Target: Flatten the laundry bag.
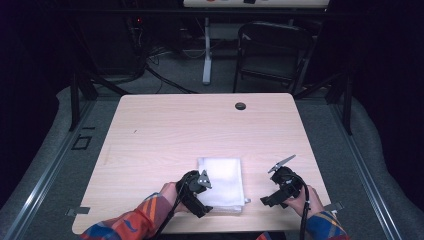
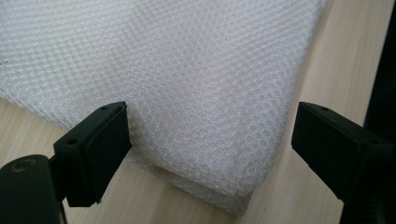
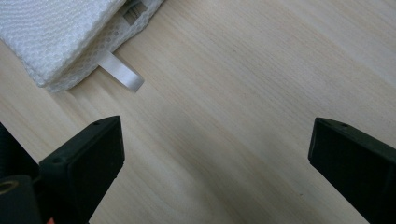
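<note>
**Left gripper over mesh cloth corner, right idle**

Folded white mesh cloth (image 1: 220,182) lies lower centre of the high view on the table (image 1: 165,135), near its front edge. Left gripper (image 2: 210,140) sits at the cloth's lower-left part, jaws spread wide with a cloth corner between them, pads not pressing. Right gripper (image 3: 212,163), lower right, jaws wide apart over bare wood, holding nothing. White loop tab (image 3: 122,73) sticks out from the cloth corner.

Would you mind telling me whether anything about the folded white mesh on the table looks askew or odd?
Nothing much stands out. The folded white mesh lies flat on the table, its layers stacked slightly unevenly at one corner, and a white loop pokes out there.
</note>
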The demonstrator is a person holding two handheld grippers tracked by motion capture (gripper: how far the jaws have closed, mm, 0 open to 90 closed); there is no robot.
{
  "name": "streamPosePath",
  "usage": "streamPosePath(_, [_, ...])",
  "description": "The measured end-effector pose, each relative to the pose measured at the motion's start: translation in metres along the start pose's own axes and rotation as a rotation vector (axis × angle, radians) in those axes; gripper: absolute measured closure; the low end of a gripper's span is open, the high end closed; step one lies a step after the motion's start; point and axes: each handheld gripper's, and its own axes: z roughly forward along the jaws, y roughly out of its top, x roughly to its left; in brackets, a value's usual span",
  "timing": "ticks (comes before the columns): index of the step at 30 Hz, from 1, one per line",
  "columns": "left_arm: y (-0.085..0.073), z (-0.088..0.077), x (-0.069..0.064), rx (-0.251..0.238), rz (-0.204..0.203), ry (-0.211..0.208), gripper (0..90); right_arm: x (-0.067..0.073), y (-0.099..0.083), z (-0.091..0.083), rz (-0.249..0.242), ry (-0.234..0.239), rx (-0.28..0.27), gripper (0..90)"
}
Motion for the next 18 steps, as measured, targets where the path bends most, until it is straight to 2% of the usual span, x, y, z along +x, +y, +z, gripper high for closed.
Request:
streamPosePath(6, [0.0015,0.0060,-0.0036,0.031,0.017,0.047,15.9,0.0006,0.0002,0.0004,-0.005,0.017,0.006,3.3])
streamPosePath(12, [0.0021,0.0086,-0.0083,0.055,0.028,0.088,21.4,0.0017,0.0004,0.0019,-0.009,0.011,0.014,3.4])
streamPosePath(15, [0.0015,0.0073,-0.0070,0.053,0.026,0.077,29.9,0.0018,0.0008,0.0018,-0.020,0.016,0.028,3.5])
streamPosePath(16, [0.0015,0.0071,-0.0067,0.054,0.023,0.072,36.2,0.0021,0.0005,0.0022,-0.016,0.014,0.022,3.6])
streamPosePath(17, [0.0012,0.0072,-0.0064,0.054,0.024,0.061,36.2,0.0021,0.0005,0.0022,-0.016,0.014,0.022,3.6])
streamPosePath(18, [0.0009,0.0080,-0.0069,0.055,0.024,0.064,40.0,0.0024,0.0005,0.0025,-0.012,0.019,0.020,3.7])
